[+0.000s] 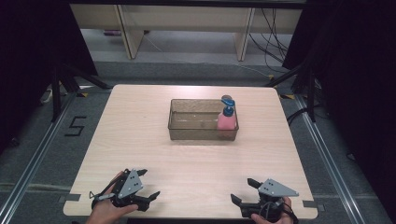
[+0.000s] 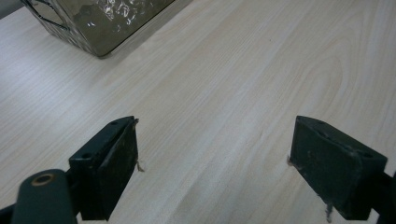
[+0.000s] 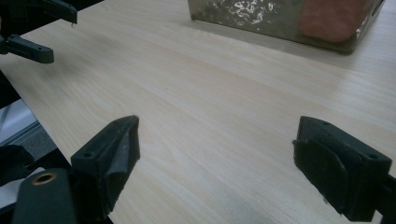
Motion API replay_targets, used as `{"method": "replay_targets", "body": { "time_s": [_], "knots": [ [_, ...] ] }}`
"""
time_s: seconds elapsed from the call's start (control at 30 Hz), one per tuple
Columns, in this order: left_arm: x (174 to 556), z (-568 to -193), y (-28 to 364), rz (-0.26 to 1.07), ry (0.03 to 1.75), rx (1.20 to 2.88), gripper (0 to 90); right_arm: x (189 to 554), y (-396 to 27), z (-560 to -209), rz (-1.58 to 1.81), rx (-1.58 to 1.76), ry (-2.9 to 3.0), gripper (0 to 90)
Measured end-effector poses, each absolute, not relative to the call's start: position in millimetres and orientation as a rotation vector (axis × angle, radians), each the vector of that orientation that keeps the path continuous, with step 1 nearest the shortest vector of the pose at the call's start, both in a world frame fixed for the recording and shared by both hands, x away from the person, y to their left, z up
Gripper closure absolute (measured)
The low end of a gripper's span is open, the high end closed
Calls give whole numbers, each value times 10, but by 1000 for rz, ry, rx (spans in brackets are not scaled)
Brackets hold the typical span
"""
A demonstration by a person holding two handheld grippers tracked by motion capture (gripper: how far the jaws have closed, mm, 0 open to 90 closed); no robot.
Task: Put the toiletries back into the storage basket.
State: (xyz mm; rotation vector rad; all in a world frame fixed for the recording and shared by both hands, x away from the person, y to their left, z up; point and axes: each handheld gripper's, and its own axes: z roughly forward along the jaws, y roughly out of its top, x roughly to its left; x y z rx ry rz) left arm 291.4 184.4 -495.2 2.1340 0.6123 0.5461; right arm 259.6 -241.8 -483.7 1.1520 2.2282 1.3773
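Left gripper (image 1: 148,183) and right gripper (image 1: 243,191) rest at near table (image 1: 140,121) edge, jaws spread, empty. Pink pump bottle (image 1: 227,120) stands ahead, well apart, in clear bin's (image 1: 187,132) right end; likely awaiting pickup.

Table (image 1: 187,158): pale wood-grain laminate, smooth, matt. Bin (image 1: 187,132) at twelve o'clock: clear smoky plastic, glossy. Pink bottle (image 1: 226,122): plastic, blue pump.

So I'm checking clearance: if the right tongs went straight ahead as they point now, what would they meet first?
Probably the clear bin, near the end holding the pink bottle; bare table lies between. The right tongs are open; depth is unclear.
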Motion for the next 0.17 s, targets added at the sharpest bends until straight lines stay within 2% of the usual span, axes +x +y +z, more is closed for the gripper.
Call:
{"method": "replay_targets", "body": {
  "time_s": [0.17],
  "knots": [
    [2922,-4946,1857,549,595,2169,149,2627,-2421,-4851,1370,1091,2228,156]
  ]
}}
